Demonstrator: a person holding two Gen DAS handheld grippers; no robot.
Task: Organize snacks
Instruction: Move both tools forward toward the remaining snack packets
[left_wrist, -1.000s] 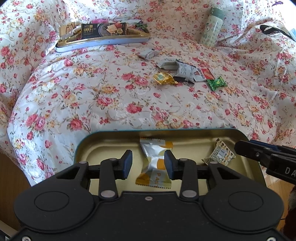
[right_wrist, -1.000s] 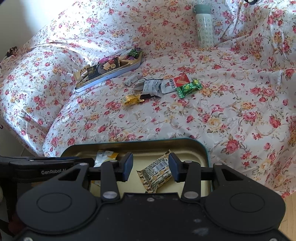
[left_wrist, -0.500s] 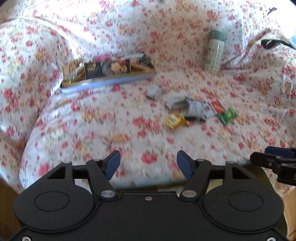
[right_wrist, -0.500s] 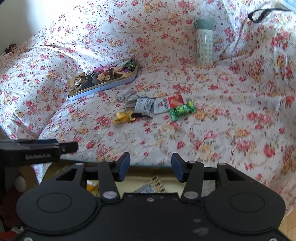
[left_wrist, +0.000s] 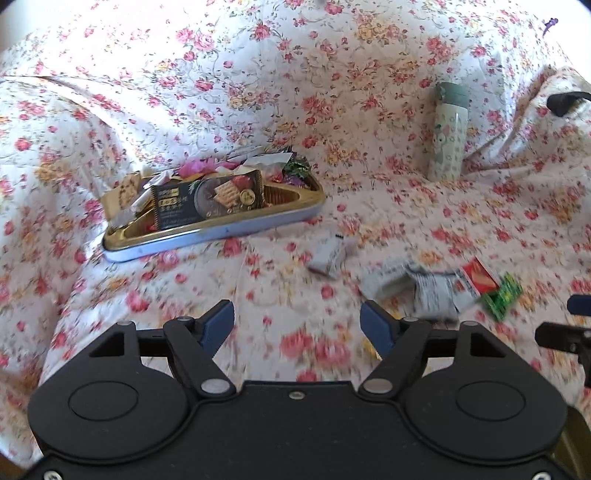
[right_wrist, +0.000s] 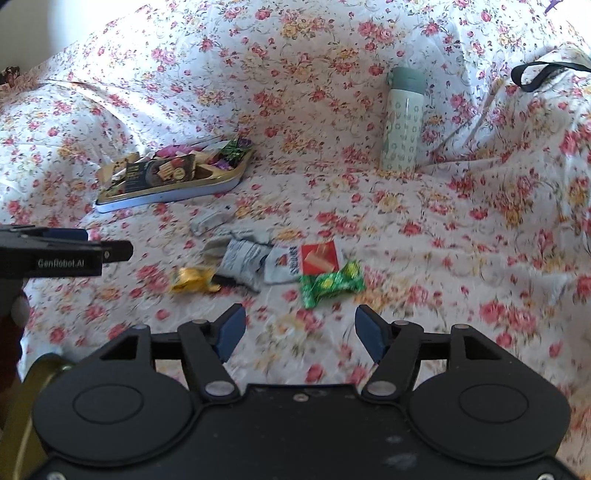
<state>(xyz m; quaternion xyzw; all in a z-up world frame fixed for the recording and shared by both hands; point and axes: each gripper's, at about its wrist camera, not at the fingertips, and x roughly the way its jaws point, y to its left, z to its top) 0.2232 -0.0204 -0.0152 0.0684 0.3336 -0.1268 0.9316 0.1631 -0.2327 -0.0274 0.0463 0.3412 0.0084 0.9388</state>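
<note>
Both hand-held grippers wide, empty, over loose snacks on the floral bedspread (left_wrist: 147, 295).

Left view: left hand-held gripper (left_wrist: 297, 321) spread; gray wrapper (left_wrist: 328, 254) just ahead. Blur risks a misjudged reach.
Right view: right hand-held gripper (right_wrist: 300, 328) spread; green candy (right_wrist: 330, 282) just ahead, touching red packet (right_wrist: 319, 256); risk pinching both, or cloth.

Both cameras sit just behind their own tongs and look forward and down across the flowered bed. The left view faces the tin (left_wrist: 214, 218) from near, with the loose wrappers (left_wrist: 432, 291) to its right. The right view stands further right, the wrappers (right_wrist: 258, 262) straight ahead. Both share the tin (right_wrist: 173, 181), the wrappers and the bottle (left_wrist: 447, 133) (right_wrist: 402, 122) at the back.
</note>
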